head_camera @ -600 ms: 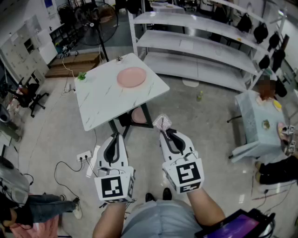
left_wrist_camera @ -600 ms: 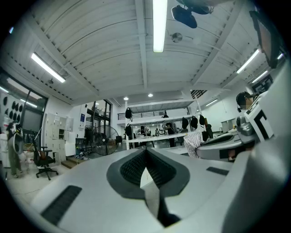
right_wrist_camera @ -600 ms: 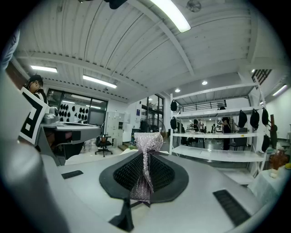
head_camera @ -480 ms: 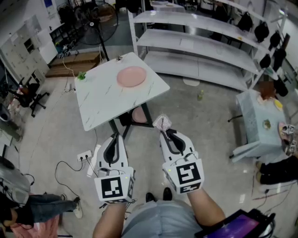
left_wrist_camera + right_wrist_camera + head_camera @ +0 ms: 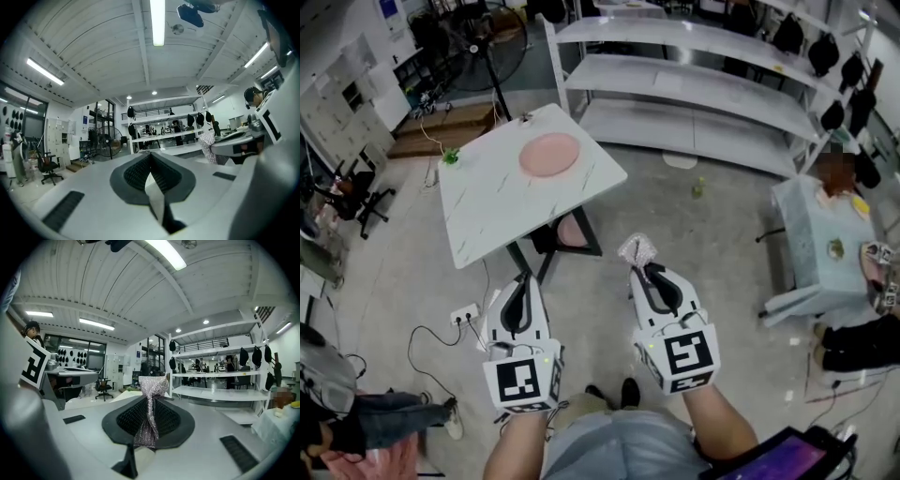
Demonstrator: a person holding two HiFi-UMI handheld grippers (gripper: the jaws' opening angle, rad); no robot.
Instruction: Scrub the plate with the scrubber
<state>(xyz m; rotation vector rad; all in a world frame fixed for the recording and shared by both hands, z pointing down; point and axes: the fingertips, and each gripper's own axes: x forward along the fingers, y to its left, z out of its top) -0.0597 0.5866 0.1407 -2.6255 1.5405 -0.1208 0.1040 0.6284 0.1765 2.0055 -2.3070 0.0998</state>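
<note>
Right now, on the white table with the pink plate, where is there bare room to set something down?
The table's near half, from the pink plate to the edge closest to you, is bare. So is the stretch between the plate and the small green object at the left corner. Only the far part, around the plate, is taken.

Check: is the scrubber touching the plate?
Apart. Head view: the scrubber sits pinched in the right hand-held gripper over the floor; the plate lies on the table ahead, open floor between.
</note>
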